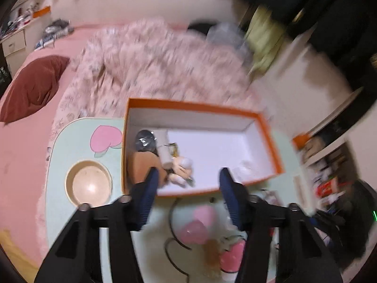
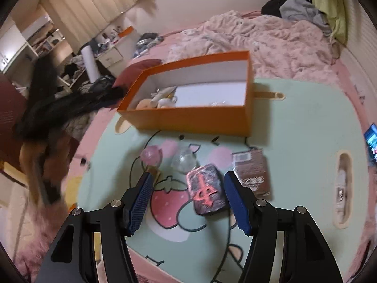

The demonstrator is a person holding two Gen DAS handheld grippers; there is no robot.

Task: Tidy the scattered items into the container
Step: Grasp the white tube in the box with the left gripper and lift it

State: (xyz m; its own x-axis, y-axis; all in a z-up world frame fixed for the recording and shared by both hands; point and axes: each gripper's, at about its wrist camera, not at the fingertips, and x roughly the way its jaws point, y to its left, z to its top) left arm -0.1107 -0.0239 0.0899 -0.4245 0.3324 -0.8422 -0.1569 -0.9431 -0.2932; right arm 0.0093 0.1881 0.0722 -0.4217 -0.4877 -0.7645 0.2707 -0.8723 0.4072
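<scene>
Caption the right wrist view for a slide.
Open right gripper hovers over a dark packet before the orange box.

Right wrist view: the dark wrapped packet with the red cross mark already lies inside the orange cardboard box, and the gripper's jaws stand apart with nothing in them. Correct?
Not quite. The dark wrapped packet with the red cross mark still lies on the mint-green table, outside the orange cardboard box. The right wrist view shows it between the empty right gripper jaws.

Mint table (image 2: pixel 294 127), orange box (image 2: pixel 188 120), packets (image 2: pixel 207 192)
</scene>
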